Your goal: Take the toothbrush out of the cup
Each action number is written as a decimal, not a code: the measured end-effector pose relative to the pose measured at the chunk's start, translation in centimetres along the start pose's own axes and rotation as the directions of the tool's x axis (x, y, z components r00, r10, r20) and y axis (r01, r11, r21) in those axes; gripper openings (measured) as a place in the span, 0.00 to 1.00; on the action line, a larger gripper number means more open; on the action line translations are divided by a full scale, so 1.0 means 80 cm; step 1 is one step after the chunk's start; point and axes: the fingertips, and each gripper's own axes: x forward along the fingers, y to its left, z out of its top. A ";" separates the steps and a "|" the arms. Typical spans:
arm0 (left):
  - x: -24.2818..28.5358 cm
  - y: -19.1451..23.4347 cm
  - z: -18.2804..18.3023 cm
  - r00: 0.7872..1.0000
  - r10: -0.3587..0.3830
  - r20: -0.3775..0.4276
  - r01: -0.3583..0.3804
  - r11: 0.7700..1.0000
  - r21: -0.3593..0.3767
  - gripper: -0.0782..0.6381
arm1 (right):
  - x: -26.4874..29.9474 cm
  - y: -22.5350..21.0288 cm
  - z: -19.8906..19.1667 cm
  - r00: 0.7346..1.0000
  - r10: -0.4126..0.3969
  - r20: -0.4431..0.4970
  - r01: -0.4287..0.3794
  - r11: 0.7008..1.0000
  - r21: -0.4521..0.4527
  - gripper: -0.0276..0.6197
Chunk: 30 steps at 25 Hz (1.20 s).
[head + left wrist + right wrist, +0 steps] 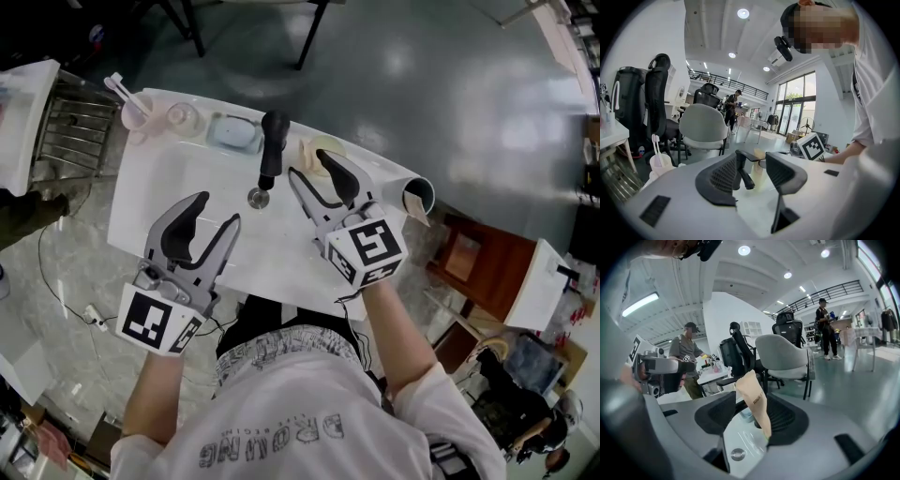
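Note:
A pink cup (138,114) with a white toothbrush (120,87) upright in it stands at the far left corner of the white sink top (159,202). In the left gripper view the cup (660,164) and toothbrush (656,145) sit far to the left of the jaws. My left gripper (217,208) (752,171) hovers over the basin's near left part, open and empty. My right gripper (312,167) (752,416) is open near the faucet. A beige tube (757,404) stands between its jaws, close to the right one.
Along the back edge stand a clear glass (183,117), a soap dish (234,133) and a black faucet (272,150) above the drain (258,197). A grey cup (417,195) lies at the right corner. A metal rack (75,127) is left, a wooden stool (478,258) right.

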 end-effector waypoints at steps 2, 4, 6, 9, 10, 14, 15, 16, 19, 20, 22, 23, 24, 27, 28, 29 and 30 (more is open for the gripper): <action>0.000 0.000 0.001 1.000 0.000 0.002 0.000 1.000 -0.001 0.40 | 0.000 -0.001 0.001 1.000 -0.007 -0.002 0.007 1.000 -0.010 0.38; 0.002 0.000 0.002 1.000 -0.002 0.003 0.002 1.000 -0.002 0.40 | 0.001 -0.002 0.003 1.000 -0.021 -0.011 0.021 1.000 -0.016 0.38; 0.003 -0.001 0.001 1.000 -0.005 0.002 0.005 1.000 -0.004 0.40 | 0.003 -0.003 0.002 0.999 -0.028 -0.017 0.028 0.999 -0.023 0.37; 0.003 0.001 -0.002 1.000 -0.006 -0.002 0.006 1.000 -0.007 0.40 | 0.006 -0.002 0.001 0.999 -0.030 -0.019 0.029 0.999 -0.025 0.36; 0.003 0.002 -0.002 1.000 -0.006 -0.003 0.006 1.000 -0.008 0.40 | 0.006 -0.002 0.001 0.999 -0.029 -0.017 0.029 0.999 -0.026 0.36; 0.003 0.005 0.000 1.000 -0.002 0.002 0.002 1.000 -0.011 0.40 | 0.007 -0.004 0.001 1.000 -0.027 -0.011 0.027 0.999 -0.032 0.34; 0.004 0.006 0.000 1.000 -0.001 0.004 0.001 1.000 -0.011 0.40 | 0.007 -0.005 0.002 1.000 -0.028 -0.012 0.028 0.999 -0.033 0.34; 0.004 0.006 0.001 1.000 -0.001 0.005 0.001 1.000 -0.011 0.40 | 0.007 -0.005 0.002 0.999 -0.030 -0.014 0.029 0.999 -0.034 0.33; 0.005 0.006 0.001 1.000 -0.002 0.002 0.002 1.000 -0.012 0.40 | 0.007 -0.005 0.004 0.999 -0.032 -0.020 0.031 0.999 -0.032 0.32; 0.005 0.006 0.001 1.000 -0.002 0.001 0.002 1.000 -0.012 0.40 | 0.007 -0.004 0.004 0.999 -0.030 -0.021 0.029 0.999 -0.031 0.32; 0.006 0.005 0.002 1.000 -0.003 0.000 0.003 1.000 -0.012 0.40 | 0.007 -0.003 0.005 0.999 -0.027 -0.021 0.026 0.999 -0.031 0.32; 0.006 0.005 0.002 1.000 -0.003 0.000 0.003 1.000 -0.011 0.40 | 0.007 -0.003 0.005 0.999 -0.026 -0.022 0.025 0.999 -0.032 0.32; 0.006 0.005 0.003 1.000 -0.003 0.001 0.003 1.000 -0.012 0.40 | 0.007 -0.002 0.005 0.999 -0.025 -0.023 0.025 0.999 -0.033 0.32; 0.006 0.005 0.004 1.000 -0.002 0.005 0.002 1.000 -0.013 0.40 | 0.008 -0.002 0.004 0.999 -0.030 -0.027 0.029 0.999 -0.040 0.30; 0.006 0.005 0.004 1.000 -0.002 0.006 0.002 1.000 -0.013 0.40 | 0.008 -0.003 0.005 0.999 -0.034 -0.027 0.033 0.999 -0.043 0.29; 0.006 0.005 0.004 1.000 -0.001 0.007 0.001 1.000 -0.013 0.40 | 0.008 -0.004 0.005 0.999 -0.039 -0.027 0.037 0.998 -0.046 0.28; 0.005 0.006 0.004 1.000 -0.001 0.007 0.001 1.000 -0.013 0.40 | 0.008 -0.005 0.005 0.999 -0.043 -0.027 0.042 0.998 -0.048 0.27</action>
